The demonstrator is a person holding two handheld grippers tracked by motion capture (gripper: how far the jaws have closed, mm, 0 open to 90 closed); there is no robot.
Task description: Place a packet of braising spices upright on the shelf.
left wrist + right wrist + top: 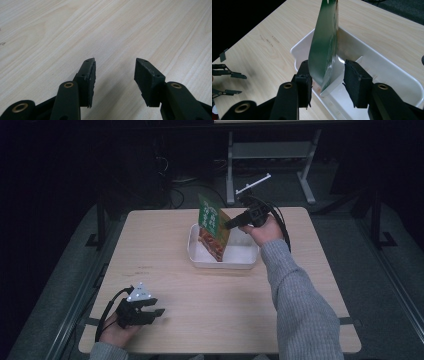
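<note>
Currently the green packet (214, 226) is stood on its lower edge inside the white tray (200, 260) at the middle of the worktop (210, 310), its long axis raised and tilted, with the top leaning toward the far left of the high view; the right tool (231, 224) is held just beside it on the right, jaws parted, with the packet's lower edge (324, 62) lying between them but nearer the left pad (305, 82); whether that pad touches the film cannot be told, while the right pad is clearly apart, so the packet is judged released. The left tool (156, 311) is rested open over bare worktop at the near left corner, well apart from the tray, nothing between its jaws; the right hand is therefore the nearer one for any following move on the packet.
</note>
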